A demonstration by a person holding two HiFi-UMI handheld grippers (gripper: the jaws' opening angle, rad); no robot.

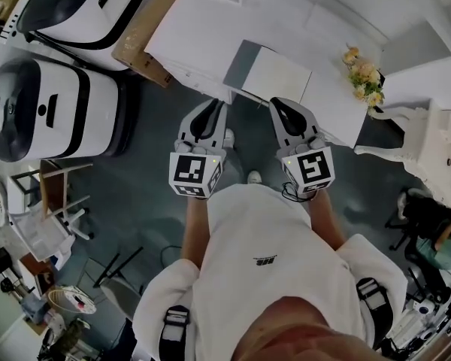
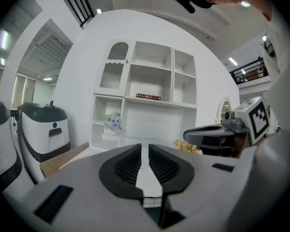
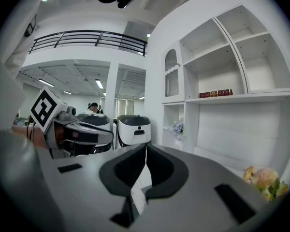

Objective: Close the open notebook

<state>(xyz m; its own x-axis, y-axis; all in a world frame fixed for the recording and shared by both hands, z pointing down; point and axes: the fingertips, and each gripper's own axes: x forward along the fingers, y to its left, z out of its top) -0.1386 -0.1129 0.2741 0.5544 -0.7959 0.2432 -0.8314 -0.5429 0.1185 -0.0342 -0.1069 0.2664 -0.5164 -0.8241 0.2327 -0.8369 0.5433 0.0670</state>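
Note:
The open notebook (image 1: pixel 267 70) lies near the front edge of the white table (image 1: pixel 203 28), with a grey leaf on its left and a white page on its right. Both grippers are held side by side just short of that edge. My left gripper (image 1: pixel 209 108) points at the notebook's left corner, and its jaws stand almost together with nothing between them (image 2: pixel 145 146). My right gripper (image 1: pixel 280 105) points at the notebook's front edge with its jaws meeting at the tips (image 3: pixel 145 150). A strip of white page (image 3: pixel 140 187) shows behind them.
A bunch of yellow flowers (image 1: pixel 364 81) lies at the table's right end. Two white-and-black machines (image 1: pixel 49 107) stand on the floor at left, beside a brown board (image 1: pixel 146 32). A white ornate chair (image 1: pixel 425 145) is at right. White shelving (image 2: pixel 150 95) rises behind the table.

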